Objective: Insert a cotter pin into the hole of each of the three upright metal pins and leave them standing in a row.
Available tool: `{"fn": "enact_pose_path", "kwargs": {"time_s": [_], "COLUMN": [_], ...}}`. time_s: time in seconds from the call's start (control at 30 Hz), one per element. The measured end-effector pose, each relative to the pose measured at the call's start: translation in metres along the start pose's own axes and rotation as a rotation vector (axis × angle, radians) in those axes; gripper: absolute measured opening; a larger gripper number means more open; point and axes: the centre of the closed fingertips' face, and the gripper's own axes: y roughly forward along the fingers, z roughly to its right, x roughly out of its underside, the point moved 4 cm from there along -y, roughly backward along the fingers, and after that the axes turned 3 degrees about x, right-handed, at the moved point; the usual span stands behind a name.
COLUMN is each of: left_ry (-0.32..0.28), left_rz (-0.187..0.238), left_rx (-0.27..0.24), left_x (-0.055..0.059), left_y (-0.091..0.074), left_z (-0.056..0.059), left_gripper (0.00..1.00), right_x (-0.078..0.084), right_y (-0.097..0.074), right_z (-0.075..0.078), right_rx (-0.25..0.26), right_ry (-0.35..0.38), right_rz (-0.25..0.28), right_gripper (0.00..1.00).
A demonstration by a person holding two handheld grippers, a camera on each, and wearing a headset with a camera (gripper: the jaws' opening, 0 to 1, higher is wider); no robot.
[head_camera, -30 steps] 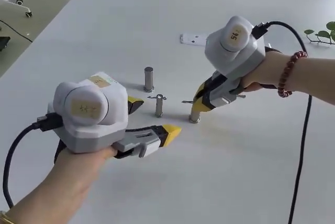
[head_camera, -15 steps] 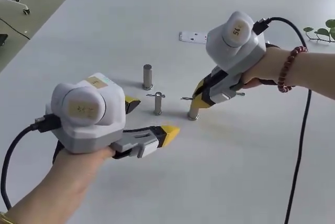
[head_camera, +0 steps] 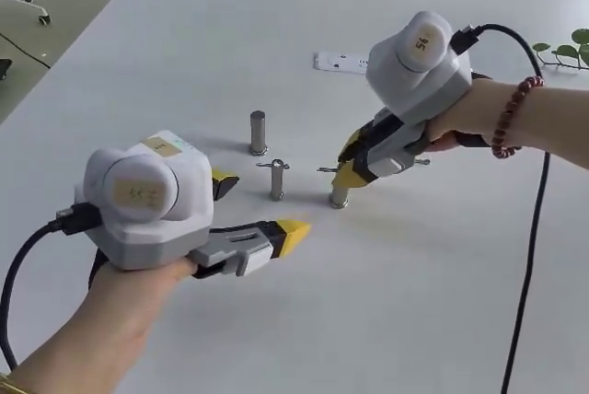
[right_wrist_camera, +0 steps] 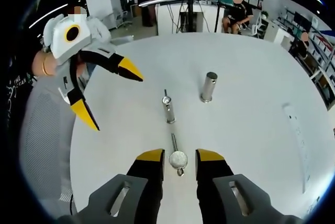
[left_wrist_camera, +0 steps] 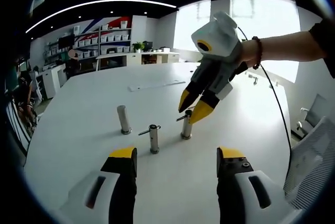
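Observation:
Three upright metal pins stand in a row on the white table point(head_camera: 184, 35). The far pin point(head_camera: 258, 133) point(left_wrist_camera: 124, 119) point(right_wrist_camera: 208, 87) is bare. The middle pin point(head_camera: 277, 179) point(left_wrist_camera: 153, 138) point(right_wrist_camera: 168, 109) has a cotter pin across its top. The near pin point(head_camera: 340, 196) point(left_wrist_camera: 187, 125) point(right_wrist_camera: 178, 158) also carries a cotter pin point(right_wrist_camera: 174, 143), whose tip sticks out to the left. My right gripper point(head_camera: 348, 162) point(right_wrist_camera: 179, 156) point(left_wrist_camera: 193, 108) is narrowly open and straddles that pin's top without touching it. My left gripper point(head_camera: 258, 207) point(left_wrist_camera: 177, 153) point(right_wrist_camera: 99, 85) hovers wide open in front of the row, holding nothing.
A white power strip point(head_camera: 336, 63) point(right_wrist_camera: 296, 130) lies behind the pins. A green plant sprig point(head_camera: 563, 55) sits at the right edge. The right gripper's black cable point(head_camera: 529, 256) trails across the table's right side. People sit in the background.
My right gripper has risen slightly and tilted above the near pin. The pins and the left gripper keep their places; the small picture shift comes from the camera.

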Motion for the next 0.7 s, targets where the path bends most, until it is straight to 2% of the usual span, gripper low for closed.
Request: {"fn": "enact_pose_path", "kwargs": {"time_s": [0.07,0.17,0.3,0.47,0.57,0.7], "left_ry": [0.0,0.013,0.012,0.014,0.006,0.006], "left_rz": [0.001,0.0,0.01,0.022,0.031,0.018], "left_rx": [-0.002,-0.006,-0.01,-0.013,-0.009,-0.007], "left_x": [0.0,-0.001,-0.002,-0.005,-0.006,-0.005], "left_y": [0.0,-0.001,-0.004,-0.005,-0.004,-0.004], "left_z": [-0.002,-0.007,-0.012,-0.014,-0.014,-0.016], "left_gripper": [0.62,0.65,0.69,0.74,0.76,0.77], "right_x": [-0.006,-0.02,-0.032,-0.054,-0.063,-0.07], "right_y": [-0.002,-0.004,0.0,0.009,0.018,0.034], "right_z": [0.001,0.002,0.014,0.023,0.028,0.031], "right_rx": [0.011,0.02,0.054,0.11,0.123,0.115], "right_ry": [0.046,0.124,0.139,0.207,0.22,0.216], "right_rz": [0.035,0.119,0.174,0.287,0.311,0.316], "right_gripper": [0.2,0.25,0.26,0.27,0.28,0.29]}}
